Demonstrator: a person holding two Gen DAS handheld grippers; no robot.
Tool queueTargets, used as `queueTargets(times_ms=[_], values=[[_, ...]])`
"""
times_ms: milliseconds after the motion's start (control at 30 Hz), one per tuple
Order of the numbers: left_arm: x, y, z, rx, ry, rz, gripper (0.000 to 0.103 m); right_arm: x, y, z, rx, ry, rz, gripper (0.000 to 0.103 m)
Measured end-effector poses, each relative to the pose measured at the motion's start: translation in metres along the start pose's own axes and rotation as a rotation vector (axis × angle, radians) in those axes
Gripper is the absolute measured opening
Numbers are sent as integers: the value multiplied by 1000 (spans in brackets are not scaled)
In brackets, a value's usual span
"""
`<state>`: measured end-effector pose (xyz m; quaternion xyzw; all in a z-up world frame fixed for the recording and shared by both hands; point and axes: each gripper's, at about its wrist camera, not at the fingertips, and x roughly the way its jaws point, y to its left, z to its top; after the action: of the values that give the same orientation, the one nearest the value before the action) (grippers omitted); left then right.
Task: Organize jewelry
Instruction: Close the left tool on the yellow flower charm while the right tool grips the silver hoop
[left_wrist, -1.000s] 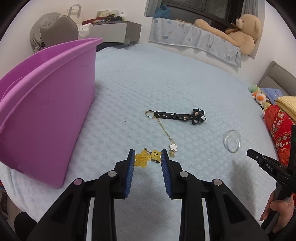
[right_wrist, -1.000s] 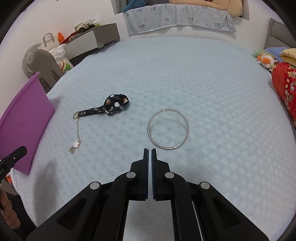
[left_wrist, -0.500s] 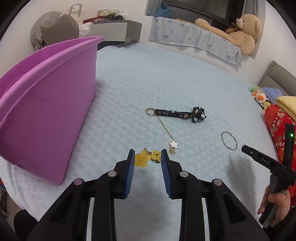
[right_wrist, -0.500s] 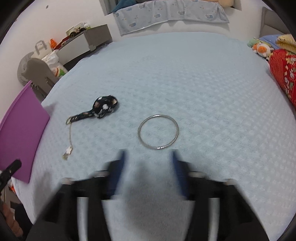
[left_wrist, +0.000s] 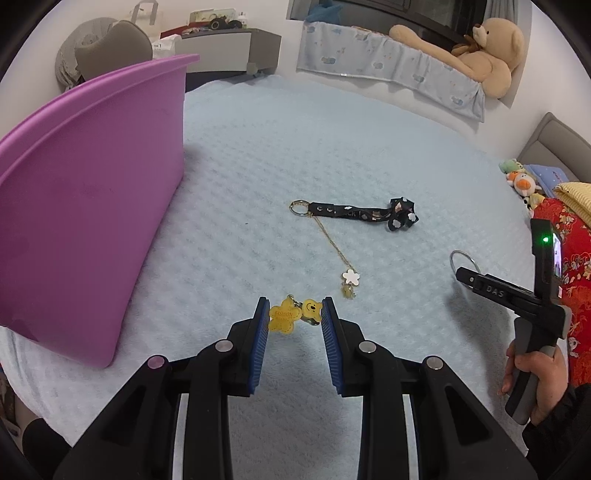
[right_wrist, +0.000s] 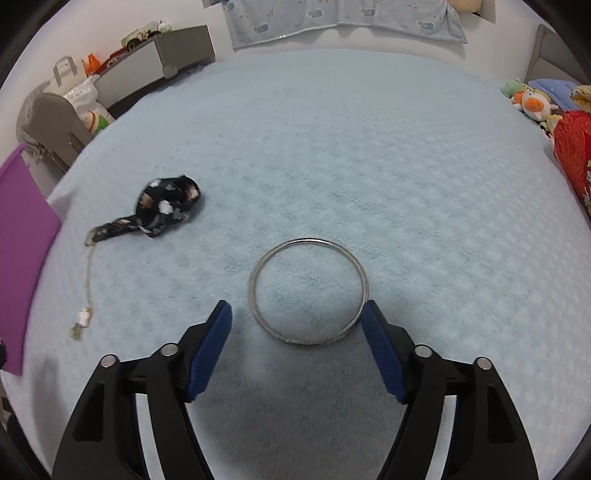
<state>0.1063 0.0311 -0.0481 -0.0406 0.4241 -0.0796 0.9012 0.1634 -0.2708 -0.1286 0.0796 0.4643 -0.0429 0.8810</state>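
A yellow flower-and-bear charm (left_wrist: 291, 314) lies on the light blue bedspread between the tips of my open left gripper (left_wrist: 293, 314). A black strap (left_wrist: 364, 215) with a gold chain and white flower pendant (left_wrist: 350, 277) lies beyond it; the strap also shows in the right wrist view (right_wrist: 162, 206). A silver bangle (right_wrist: 308, 291) lies flat just ahead of my right gripper (right_wrist: 297, 314), which is wide open, its tips at either side of the bangle's near edge. The right gripper (left_wrist: 480, 282) shows in the left view over the bangle (left_wrist: 463, 260).
A large purple bin (left_wrist: 85, 206) stands at the left on the bed; its corner shows in the right wrist view (right_wrist: 18, 236). A red patterned cushion (left_wrist: 565, 258) and soft toys (left_wrist: 521, 181) lie at the right edge. A teddy bear (left_wrist: 476, 55) sits at the back.
My right gripper has gone from shut to wide open and moved forward to the bangle. My left gripper has stayed open around the yellow charm.
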Motion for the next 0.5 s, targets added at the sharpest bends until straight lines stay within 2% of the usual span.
queueTargets(times_ms=[100,367,500], values=[[5,1,0,-2,9,1,28,10,1,1,-17,2,-29,73],[16,1,-3,-10,34,3,28,26,2,3,-51,1,-55,94],[18,3,-4,-14,40,2,28,29,5,3,-59,-10,-73,94]])
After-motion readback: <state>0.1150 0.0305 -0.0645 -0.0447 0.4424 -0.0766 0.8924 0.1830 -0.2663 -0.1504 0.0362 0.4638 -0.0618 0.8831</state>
